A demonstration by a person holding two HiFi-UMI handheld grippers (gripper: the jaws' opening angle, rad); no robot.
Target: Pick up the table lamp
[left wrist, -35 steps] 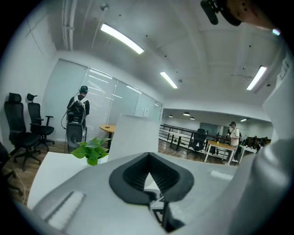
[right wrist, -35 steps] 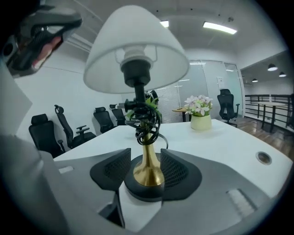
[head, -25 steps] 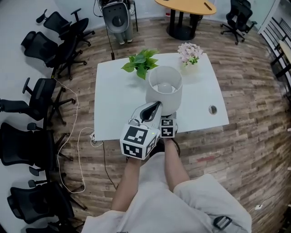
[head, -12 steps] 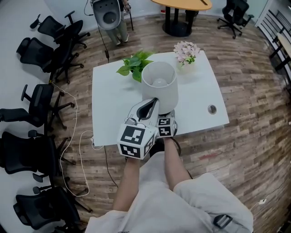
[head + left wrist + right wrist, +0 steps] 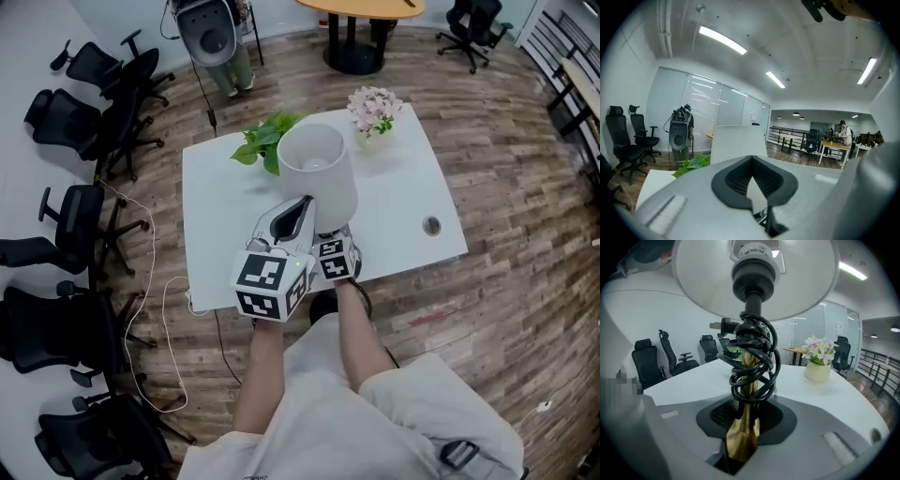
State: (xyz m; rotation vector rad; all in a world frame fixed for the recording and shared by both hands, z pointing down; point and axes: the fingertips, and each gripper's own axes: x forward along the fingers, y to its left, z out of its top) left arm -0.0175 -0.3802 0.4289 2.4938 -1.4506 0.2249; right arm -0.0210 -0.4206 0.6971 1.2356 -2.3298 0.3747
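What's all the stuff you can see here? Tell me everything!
table lamp: one, white shade, gold stem wound with black cord, on the table's near side
table: one, white, middle of the room
leafy plant: one, green, on the table behind the lamp
flower pot: one, pale pot with pinkish blooms, at the table's far right corner
office chairs: several, black, mostly along the left side
round table: one, wooden top, far end
grey machine: one, far end
cable: white, on the floor to the left
left gripper: grey-white, jaws together, empty, beside the shade
right gripper: grey-white, jaws have just been closing, now on the lamp's stem
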